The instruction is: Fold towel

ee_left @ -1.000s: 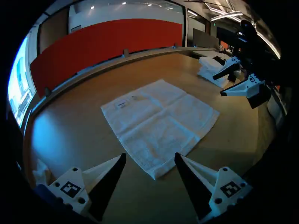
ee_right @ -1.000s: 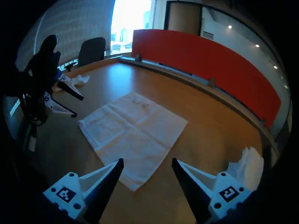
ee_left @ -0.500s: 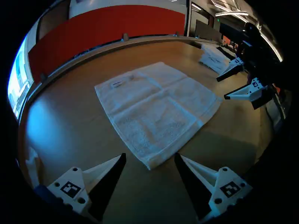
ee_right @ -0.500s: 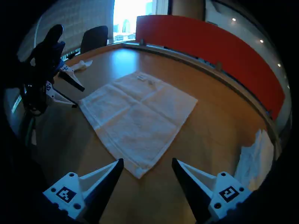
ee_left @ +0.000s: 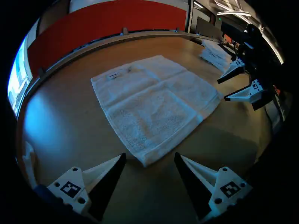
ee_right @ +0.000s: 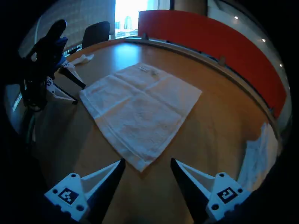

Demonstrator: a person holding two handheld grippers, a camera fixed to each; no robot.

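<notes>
A white towel (ee_left: 155, 102) lies spread flat on the wooden table (ee_left: 67, 123), creased into quarters, with a small label near its far edge. In the left gripper view my left gripper (ee_left: 149, 164) stands open, its fingertips either side of the towel's near corner and just above the table. In the right gripper view the same towel (ee_right: 140, 108) lies flat, and my right gripper (ee_right: 147, 168) is open around its other near corner. Each view also catches the other gripper farther off: the right gripper (ee_left: 239, 84) beside the towel's right corner, the left gripper (ee_right: 63, 86) at its left corner.
A stack of white folded towels (ee_left: 216, 54) sits at the table's far right; the same stack (ee_right: 259, 158) lies close on the right in the right gripper view. A crumpled white cloth (ee_right: 83, 59) lies near a dark office chair (ee_right: 96, 34). A red partition (ee_left: 108, 22) runs behind the table.
Both grippers have moved forward and down toward the towel's near corners, so the towel looms larger. Both stay open.
</notes>
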